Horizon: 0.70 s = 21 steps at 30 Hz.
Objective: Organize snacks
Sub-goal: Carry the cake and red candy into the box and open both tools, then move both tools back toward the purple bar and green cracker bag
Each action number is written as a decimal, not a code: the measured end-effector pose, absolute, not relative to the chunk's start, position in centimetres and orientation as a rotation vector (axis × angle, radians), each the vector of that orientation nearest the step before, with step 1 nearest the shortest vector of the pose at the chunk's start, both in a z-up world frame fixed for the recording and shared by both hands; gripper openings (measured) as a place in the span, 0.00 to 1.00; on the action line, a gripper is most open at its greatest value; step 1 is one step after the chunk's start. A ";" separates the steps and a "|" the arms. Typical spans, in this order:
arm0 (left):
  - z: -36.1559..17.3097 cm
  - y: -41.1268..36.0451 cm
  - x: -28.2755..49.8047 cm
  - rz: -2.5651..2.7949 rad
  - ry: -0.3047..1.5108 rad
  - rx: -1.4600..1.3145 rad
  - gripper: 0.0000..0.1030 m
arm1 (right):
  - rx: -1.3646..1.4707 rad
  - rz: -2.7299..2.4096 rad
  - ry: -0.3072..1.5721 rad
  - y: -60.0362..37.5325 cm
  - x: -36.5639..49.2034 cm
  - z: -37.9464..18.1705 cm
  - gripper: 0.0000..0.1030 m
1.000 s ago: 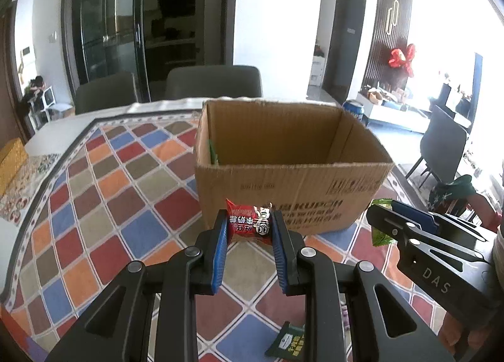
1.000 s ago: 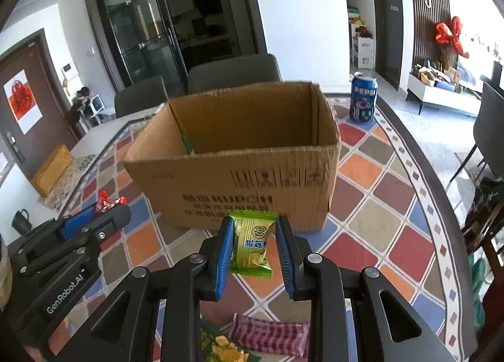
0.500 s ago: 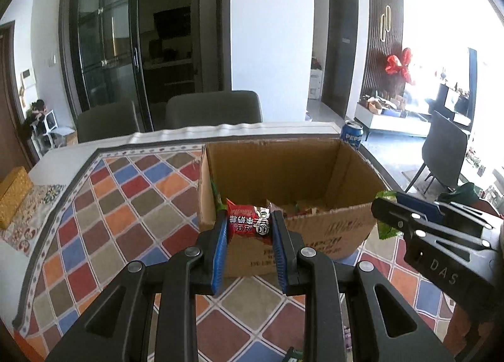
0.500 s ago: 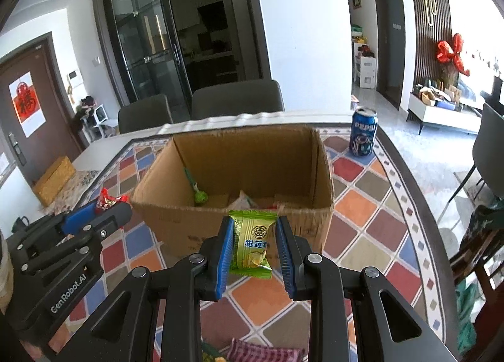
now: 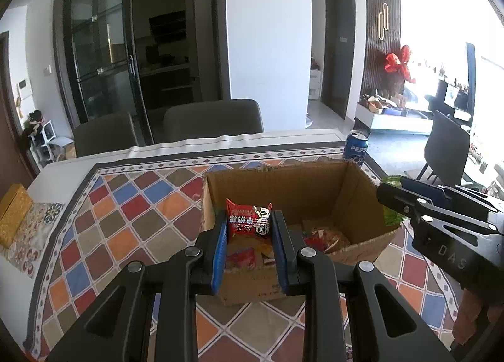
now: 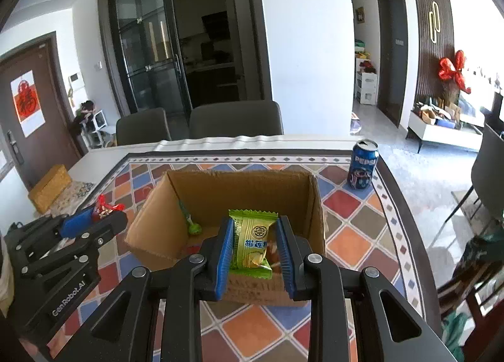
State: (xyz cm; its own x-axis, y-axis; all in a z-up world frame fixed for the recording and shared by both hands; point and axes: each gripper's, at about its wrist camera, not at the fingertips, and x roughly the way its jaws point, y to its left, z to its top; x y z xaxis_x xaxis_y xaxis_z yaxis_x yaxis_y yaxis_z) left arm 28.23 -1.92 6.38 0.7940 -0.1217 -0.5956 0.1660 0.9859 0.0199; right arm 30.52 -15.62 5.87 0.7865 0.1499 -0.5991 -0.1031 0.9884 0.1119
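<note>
"pepsi" can [image 6: 362,166] beside cardboard box [image 6: 316,204]

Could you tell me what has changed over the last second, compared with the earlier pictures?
Both grippers rose toward the cardboard box, so its inside now shows. The left gripper still clamps the red snack packet, the right gripper the green one. Box and Pepsi can stayed put.

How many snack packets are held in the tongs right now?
2. A red packet is clamped in the left tongs; a green packet is clamped in the right tongs. Both hang over the cardboard box.
</note>
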 end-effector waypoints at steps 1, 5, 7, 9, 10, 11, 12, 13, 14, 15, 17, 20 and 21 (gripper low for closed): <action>6.4 -2.0 28.6 -0.157 0.640 0.073 0.26 | 0.072 0.141 0.653 -15.6 30.9 5.9 0.28; 6.1 -2.1 29.9 -0.158 0.657 0.080 0.26 | 0.065 0.151 0.663 -15.7 32.0 5.8 0.28; 5.9 -2.1 30.5 -0.162 0.674 0.078 0.26 | 0.051 0.148 0.668 -15.6 32.5 5.7 0.28; 5.5 -2.0 31.2 -0.166 0.695 0.067 0.26 | 0.042 0.148 0.674 -15.5 33.0 5.6 0.28; 5.4 -1.9 31.5 -0.169 0.702 0.063 0.26 | 0.037 0.148 0.679 -15.5 33.2 5.5 0.28; 5.2 -1.9 31.8 -0.170 0.712 0.057 0.26 | 0.033 0.147 0.682 -15.5 33.5 5.4 0.28; 5.0 -1.7 32.2 -0.171 0.720 0.046 0.27 | 0.029 0.146 0.686 -15.2 33.6 5.3 0.28; 4.9 -1.6 32.5 -0.171 0.725 0.038 0.27 | 0.027 0.145 0.689 -15.1 33.8 5.2 0.28; 4.8 -1.5 32.7 -0.169 0.729 0.035 0.29 | 0.025 0.144 0.692 -15.0 34.0 5.2 0.28; 4.8 -1.5 32.9 -0.159 0.728 0.034 0.34 | 0.024 0.142 0.693 -14.9 34.2 5.1 0.28; 4.9 -1.3 32.8 -0.134 0.727 0.037 0.45 | 0.008 0.133 0.699 -14.8 34.5 5.0 0.36; 5.2 -1.2 32.2 -0.123 0.717 0.046 0.48 | 0.002 0.105 0.692 -14.8 34.4 5.0 0.49; 5.3 -1.2 32.0 -0.123 0.716 0.046 0.50 | -0.002 0.104 0.687 -14.9 34.2 5.1 0.49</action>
